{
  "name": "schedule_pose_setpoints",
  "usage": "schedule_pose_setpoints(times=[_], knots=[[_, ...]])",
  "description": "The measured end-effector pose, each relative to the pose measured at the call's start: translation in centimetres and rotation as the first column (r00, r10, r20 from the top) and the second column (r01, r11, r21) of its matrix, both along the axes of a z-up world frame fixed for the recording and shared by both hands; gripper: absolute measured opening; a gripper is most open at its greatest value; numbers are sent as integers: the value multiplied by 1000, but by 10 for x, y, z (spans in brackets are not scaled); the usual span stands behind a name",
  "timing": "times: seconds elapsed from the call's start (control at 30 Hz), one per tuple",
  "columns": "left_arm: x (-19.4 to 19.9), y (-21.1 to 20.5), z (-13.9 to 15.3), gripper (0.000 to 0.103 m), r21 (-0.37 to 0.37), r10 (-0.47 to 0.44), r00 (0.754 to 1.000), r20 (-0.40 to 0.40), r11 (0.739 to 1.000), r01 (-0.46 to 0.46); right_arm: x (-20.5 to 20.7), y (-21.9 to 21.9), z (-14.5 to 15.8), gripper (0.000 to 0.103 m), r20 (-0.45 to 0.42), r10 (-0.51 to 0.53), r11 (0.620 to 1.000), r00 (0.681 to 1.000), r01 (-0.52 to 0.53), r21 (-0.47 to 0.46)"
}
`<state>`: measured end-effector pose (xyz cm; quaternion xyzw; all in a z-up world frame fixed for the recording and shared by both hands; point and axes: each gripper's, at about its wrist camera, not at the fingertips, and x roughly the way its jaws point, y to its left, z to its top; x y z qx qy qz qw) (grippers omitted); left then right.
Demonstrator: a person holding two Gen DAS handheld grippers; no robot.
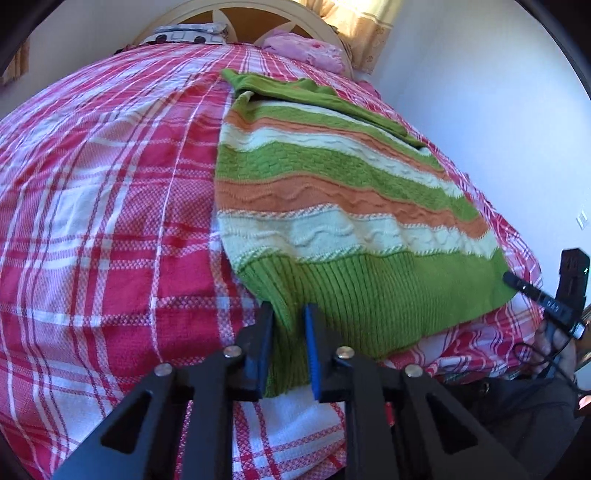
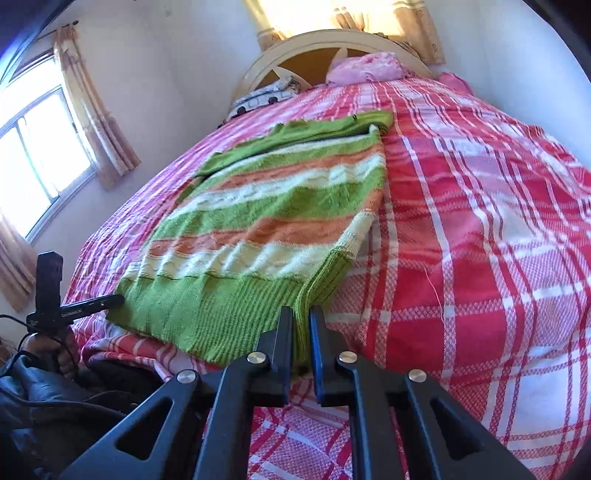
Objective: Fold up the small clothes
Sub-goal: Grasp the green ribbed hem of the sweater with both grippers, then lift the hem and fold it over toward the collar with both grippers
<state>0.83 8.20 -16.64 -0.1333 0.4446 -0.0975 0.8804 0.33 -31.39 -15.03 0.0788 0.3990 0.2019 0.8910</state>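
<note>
A knitted sweater with green, orange and cream stripes lies flat on the bed, its ribbed green hem toward me. A green sleeve is folded across its far end. In the left wrist view my left gripper is shut on the hem's left corner, with ribbed fabric filling the gap between its jaws. In the right wrist view the sweater runs away to the left, and my right gripper is shut on the hem's right corner. Each view shows the other gripper's tip at the opposite corner.
A red and white plaid bedcover covers the whole bed. A pink pillow and a patterned pillow lie against the round headboard. A wall borders one side of the bed. A curtained window is in it.
</note>
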Motion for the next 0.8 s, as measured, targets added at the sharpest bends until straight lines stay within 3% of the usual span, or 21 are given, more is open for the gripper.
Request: schedule_pose_setpoints(times=[0.07,0.13,0.2,0.27,0.3,0.4,0.5,0.63,0.8], knots=[[0,-3,1,22,9,0,1000,12,1000,0,3,-2,-5,17,-24,-7,1000,1000,7,10],[1,-4,0,31,2,-13,1000,18,1000,13,4,-3,-8,34,-34,-7,1000,999,7,20],[1,-6,-1,40,-11,-30,999,30,999,30,2,1,-8,38,-27,8,1000,1000,-7,21],[1,-10,-1,42,8,-49,998,47,999,48,-1,5,-9,38,-15,13,1000,1000,-13,-1],[1,-10,-1,41,13,-53,997,52,999,53,-2,6,-9,37,-7,18,1000,1000,-18,-12],[2,-9,0,37,9,-66,996,62,998,66,-1,5,-11,12,-20,26,1000,999,-26,-1],[3,-3,-1,11,9,-58,996,62,998,58,0,1,-14,8,-26,22,999,999,-21,27],[4,13,9,9,-95,-50,995,87,994,59,-4,-6,-7,7,4,37,994,999,-37,103],[2,19,33,9,-125,-50,985,167,990,71,-7,-13,11,7,61,28,986,998,-38,165]])
